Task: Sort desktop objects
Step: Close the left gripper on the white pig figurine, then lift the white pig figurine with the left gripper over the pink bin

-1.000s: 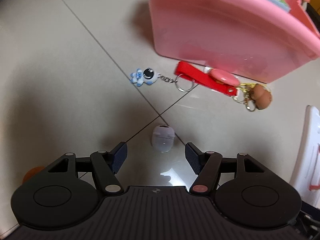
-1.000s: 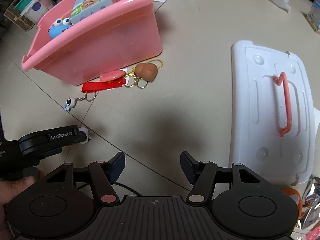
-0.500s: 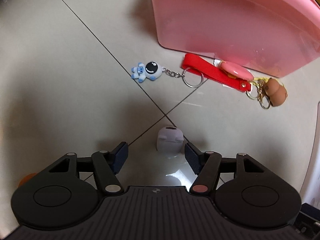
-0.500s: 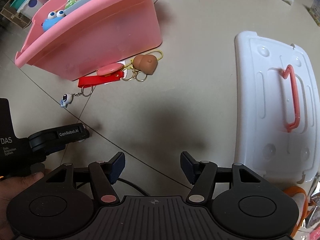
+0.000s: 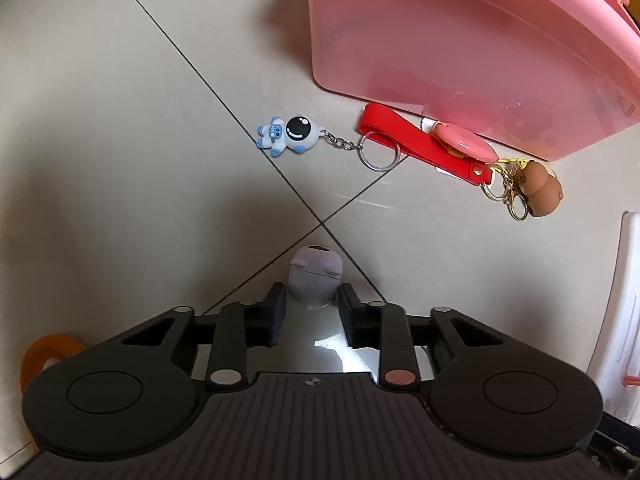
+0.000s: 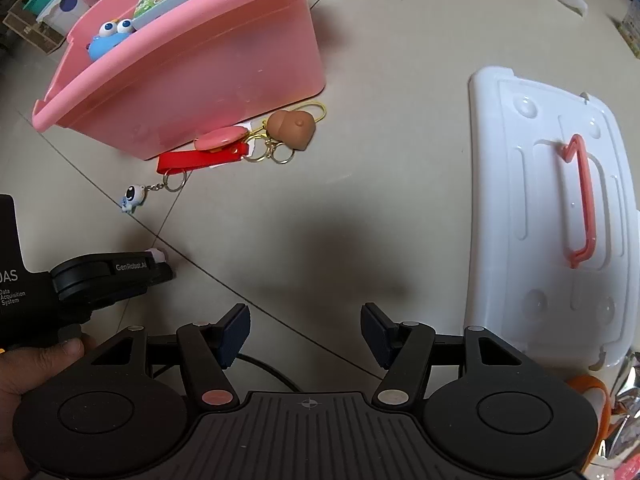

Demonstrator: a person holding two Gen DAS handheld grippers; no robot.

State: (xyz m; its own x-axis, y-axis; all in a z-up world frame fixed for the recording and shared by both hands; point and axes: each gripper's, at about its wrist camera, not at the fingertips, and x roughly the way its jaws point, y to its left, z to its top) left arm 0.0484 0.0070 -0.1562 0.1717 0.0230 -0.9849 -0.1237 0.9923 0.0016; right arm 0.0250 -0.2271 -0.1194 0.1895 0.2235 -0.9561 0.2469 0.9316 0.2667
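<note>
While the left gripper (image 5: pixel 311 307) points down at the tiled floor (image 5: pixel 120 160), its tongs are clamped on a small lilac earbud case (image 5: pixel 316 274) resting where two tile seams cross. Farther off lie an astronaut keychain (image 5: pixel 289 135), a red strap (image 5: pixel 420 145) and a brown charm (image 5: pixel 538 192) (all just beside the near wall of the pink bin (image 5: pixel 460 40)). The right gripper (image 6: pixel 306 332) hangs with its tongs apart and nothing between them; a white lid (image 6: pixel 548 216) lies to its right.
</note>
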